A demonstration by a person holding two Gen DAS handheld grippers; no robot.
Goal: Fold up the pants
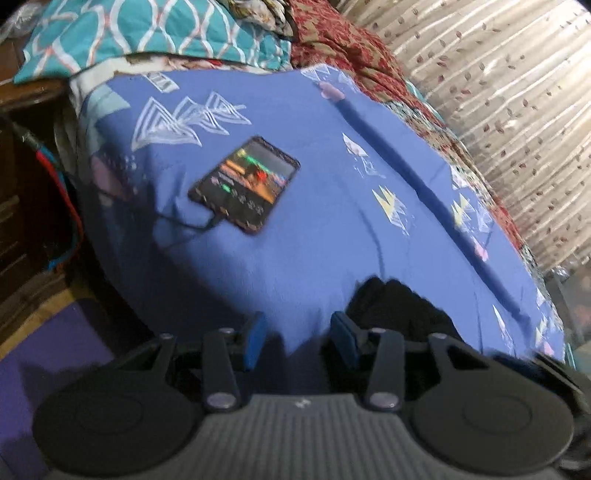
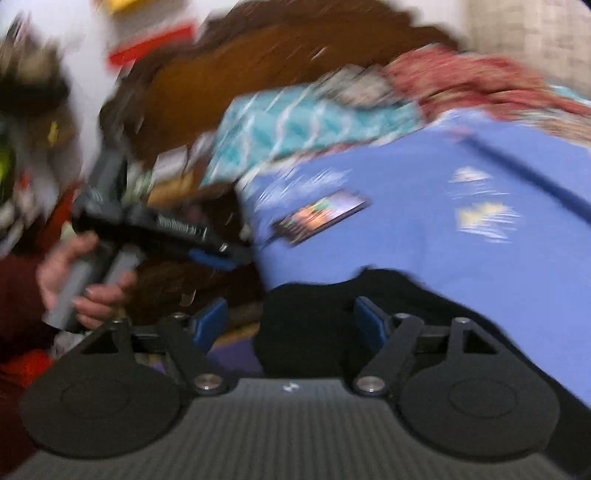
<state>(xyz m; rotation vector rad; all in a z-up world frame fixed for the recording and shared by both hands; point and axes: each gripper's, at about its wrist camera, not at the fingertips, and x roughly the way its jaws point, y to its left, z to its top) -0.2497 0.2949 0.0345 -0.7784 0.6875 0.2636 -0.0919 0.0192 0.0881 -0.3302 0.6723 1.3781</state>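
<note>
The black pants (image 1: 395, 310) lie bunched on the blue bedsheet (image 1: 303, 240) at the near edge of the bed. My left gripper (image 1: 299, 339) is open over bare sheet, with the pants just to the right of its right finger and nothing between its pads. In the blurred right wrist view, my right gripper (image 2: 290, 321) stands wide open. The pants (image 2: 306, 321) lie in front of its gap, and neither pad presses on them. A hand (image 2: 85, 284) holds the left gripper (image 2: 221, 256) out past the bed's left edge.
A phone (image 1: 243, 184) with a lit screen and a cable lies on the middle of the sheet. Teal and red patterned bedding (image 1: 147, 33) is piled at the far end. Dark wooden furniture (image 1: 22, 184) stands left of the bed, and a curtain (image 1: 517, 110) hangs on the right.
</note>
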